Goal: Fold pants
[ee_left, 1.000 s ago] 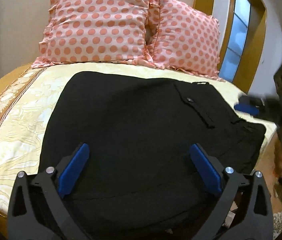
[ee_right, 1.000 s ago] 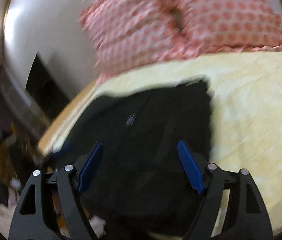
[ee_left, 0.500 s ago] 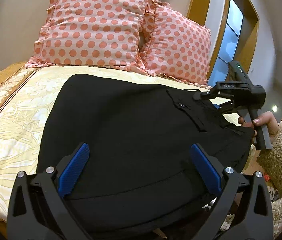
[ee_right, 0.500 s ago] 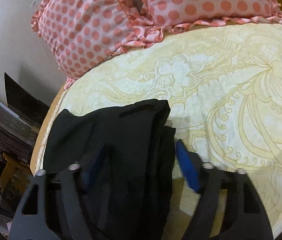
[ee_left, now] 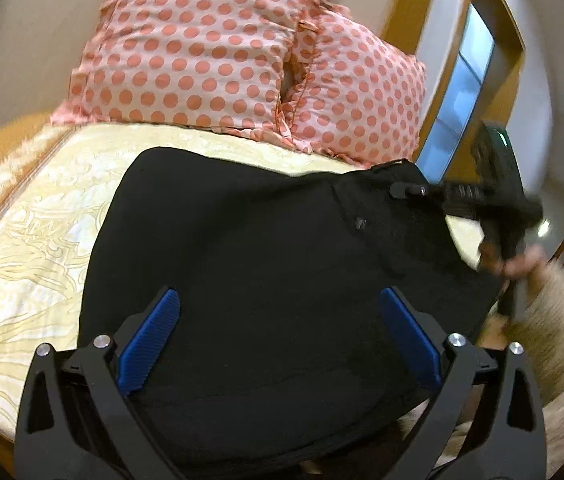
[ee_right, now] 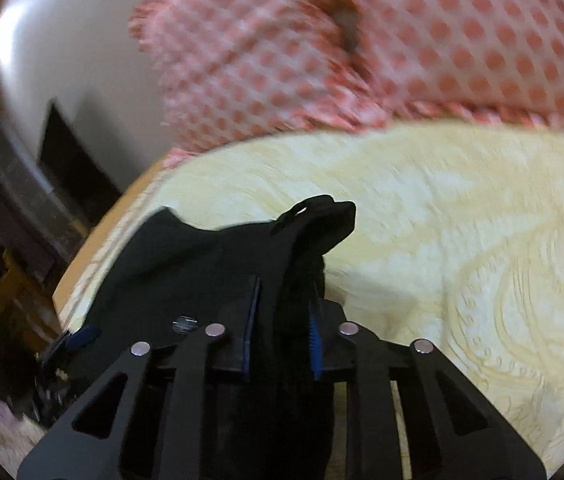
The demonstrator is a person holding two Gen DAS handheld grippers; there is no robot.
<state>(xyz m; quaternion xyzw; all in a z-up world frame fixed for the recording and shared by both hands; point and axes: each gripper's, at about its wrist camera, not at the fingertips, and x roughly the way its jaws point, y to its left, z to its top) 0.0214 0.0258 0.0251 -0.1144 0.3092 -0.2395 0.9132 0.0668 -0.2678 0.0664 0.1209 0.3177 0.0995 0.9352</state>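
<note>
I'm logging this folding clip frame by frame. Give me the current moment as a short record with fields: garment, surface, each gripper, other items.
garment: black pants, spread over the near part of the bed
surface: bed with a cream patterned cover
left gripper: open, above the pants, holding nothing
right gripper: closed on a bunched edge of the pants by the waistband corner
other items: two pink polka-dot pillows at the head of the bed
image quality: motion blur in both views
</note>
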